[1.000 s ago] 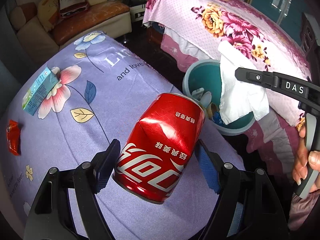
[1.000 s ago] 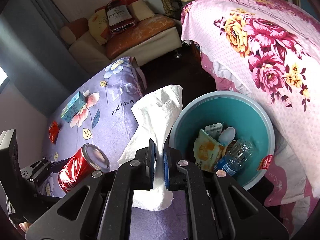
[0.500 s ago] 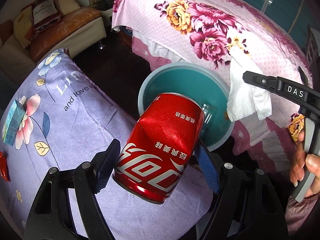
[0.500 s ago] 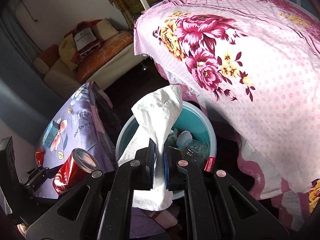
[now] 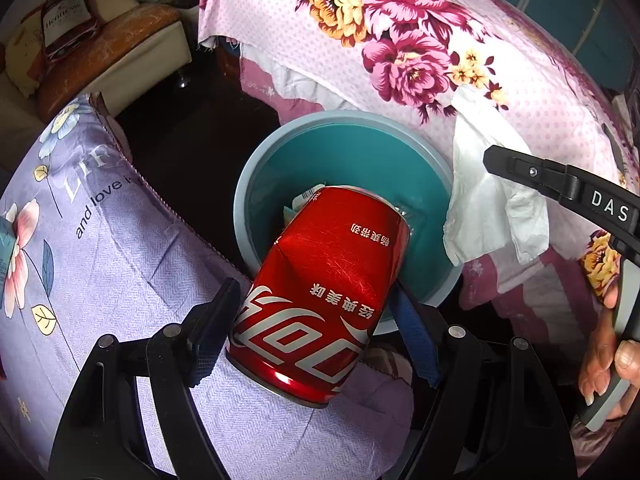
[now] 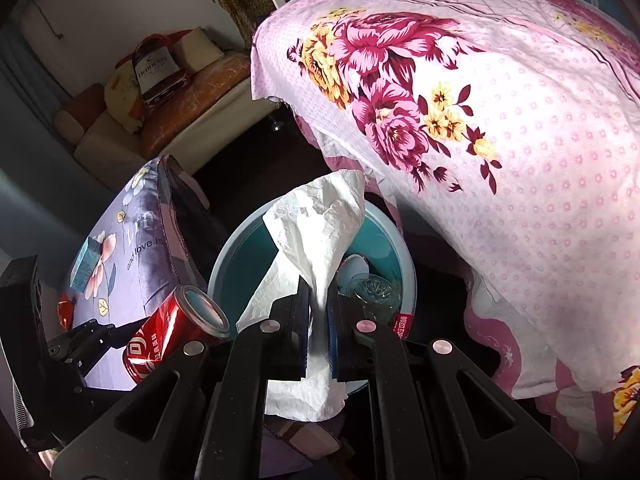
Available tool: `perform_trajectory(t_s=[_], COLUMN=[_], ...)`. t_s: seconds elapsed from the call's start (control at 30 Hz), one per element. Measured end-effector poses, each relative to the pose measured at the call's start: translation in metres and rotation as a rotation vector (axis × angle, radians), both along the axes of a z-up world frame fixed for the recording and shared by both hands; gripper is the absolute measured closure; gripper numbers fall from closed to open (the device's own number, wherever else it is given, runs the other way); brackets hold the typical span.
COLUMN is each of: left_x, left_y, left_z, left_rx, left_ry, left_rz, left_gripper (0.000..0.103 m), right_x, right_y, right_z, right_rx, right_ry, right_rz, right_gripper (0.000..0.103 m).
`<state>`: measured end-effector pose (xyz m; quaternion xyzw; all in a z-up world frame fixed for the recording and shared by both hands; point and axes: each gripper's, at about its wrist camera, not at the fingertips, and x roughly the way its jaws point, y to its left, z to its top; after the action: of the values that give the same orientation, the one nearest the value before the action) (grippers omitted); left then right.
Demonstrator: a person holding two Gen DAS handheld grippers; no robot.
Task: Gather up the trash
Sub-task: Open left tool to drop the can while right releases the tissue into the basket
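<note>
My left gripper (image 5: pixel 316 320) is shut on a dented red cola can (image 5: pixel 324 288), which hangs over the near rim of the teal trash bin (image 5: pixel 344 148). The same can (image 6: pixel 172 332) shows at lower left in the right wrist view, beside the bin (image 6: pixel 240 256). A crumpled white tissue (image 6: pixel 316 240) is pinched in my right gripper (image 6: pixel 319 336), which is shut on it above the bin's opening. From the left wrist view that tissue (image 5: pixel 488 200) hangs at the bin's right rim. Inside the bin lie a clear plastic bottle (image 6: pixel 372 292) and other scraps.
A lilac flowered cloth covers the table (image 5: pixel 80 260) at left, bearing a small teal carton (image 6: pixel 86 264) and a red wrapper (image 6: pixel 64 312). A bed with a pink floral cover (image 6: pixel 520 160) rises right of the bin. A sofa (image 5: pixel 120 52) stands behind. A person's hand (image 5: pixel 604 356) grips the right handle.
Both grippers moved from over the table toward the bin; the can now hangs over its near rim and the tissue over its opening. Neither grip has changed.
</note>
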<state>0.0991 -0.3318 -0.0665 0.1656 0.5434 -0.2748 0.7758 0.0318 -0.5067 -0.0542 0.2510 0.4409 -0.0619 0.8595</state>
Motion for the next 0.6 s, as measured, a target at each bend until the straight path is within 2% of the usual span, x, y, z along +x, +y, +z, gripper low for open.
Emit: perform_trajectory(t_s=[0.5,0.6], left_x=[0.012,0.013], left_y=[-0.001,0.000], left_z=[-0.019,-0.019], left_rx=[0.000,-0.010], left_ry=[0.045,0.048], left_rz=[0.019,0.024], left_gripper=[0.024,0.019], right_x=[0.008,0.010], right_y=[0.004,0.006], right_z=[-0.007,-0.009], right_rx=[-0.027,-0.030], right_ry=[0.042,0.049], right_rz=[0.009,0.016], right_gripper=[0.093,0.093])
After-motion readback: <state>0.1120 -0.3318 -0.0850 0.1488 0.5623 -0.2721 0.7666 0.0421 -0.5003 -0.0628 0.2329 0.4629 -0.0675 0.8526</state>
